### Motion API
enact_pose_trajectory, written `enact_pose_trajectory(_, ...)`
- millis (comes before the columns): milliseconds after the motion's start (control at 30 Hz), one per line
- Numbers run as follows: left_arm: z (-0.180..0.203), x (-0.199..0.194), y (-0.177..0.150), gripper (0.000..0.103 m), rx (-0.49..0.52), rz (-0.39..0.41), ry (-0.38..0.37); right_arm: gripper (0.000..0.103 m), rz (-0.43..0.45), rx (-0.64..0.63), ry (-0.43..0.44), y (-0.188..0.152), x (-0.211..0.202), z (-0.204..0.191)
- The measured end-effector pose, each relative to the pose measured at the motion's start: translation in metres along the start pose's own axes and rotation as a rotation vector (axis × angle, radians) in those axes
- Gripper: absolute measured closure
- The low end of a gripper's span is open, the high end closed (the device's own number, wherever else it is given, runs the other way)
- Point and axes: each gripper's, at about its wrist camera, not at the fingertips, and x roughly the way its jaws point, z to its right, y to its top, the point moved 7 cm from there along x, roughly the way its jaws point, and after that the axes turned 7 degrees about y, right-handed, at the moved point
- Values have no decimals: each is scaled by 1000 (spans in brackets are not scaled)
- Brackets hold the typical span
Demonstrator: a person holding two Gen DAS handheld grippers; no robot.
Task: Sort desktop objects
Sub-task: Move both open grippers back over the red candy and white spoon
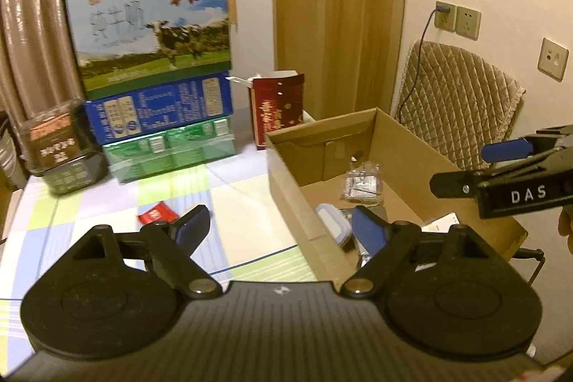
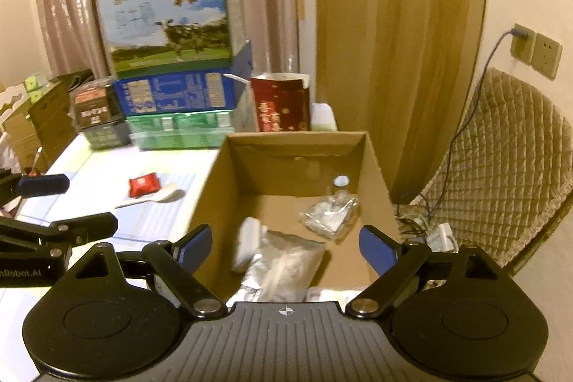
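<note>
Above the cardboard box, both jaws gape empty; contents perhaps plastic bags.

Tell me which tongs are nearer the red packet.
Left. The left tongs hang open just in front of the red packet on the table; the right tongs are open over the cardboard box, farther off.

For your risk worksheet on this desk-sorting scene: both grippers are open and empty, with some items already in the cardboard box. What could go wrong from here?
1. The red packet lies flat on the table touching a white spoon; a pinch may catch both or slide off.
2. The cardboard box sits at the table's end by the chair; a push could shift it over the edge.
3. The left gripper and right gripper are close and could collide.
</note>
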Motion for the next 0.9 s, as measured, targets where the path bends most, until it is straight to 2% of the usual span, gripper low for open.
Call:
enact_pose_trajectory(367, -49, -48, -23, 8, -25, -2, 79, 2, 10, -60, 53, -2, -14, -64)
enact_pose_trajectory(600, -90, -67, -39, 4, -64, -12, 130, 2, -2, -94, 84, -7, -12, -99)
enact_pose_trajectory(900, -142, -73, -71, 2, -131, -56, 197, 2, -45, -112, 124, -26, 5, -132)
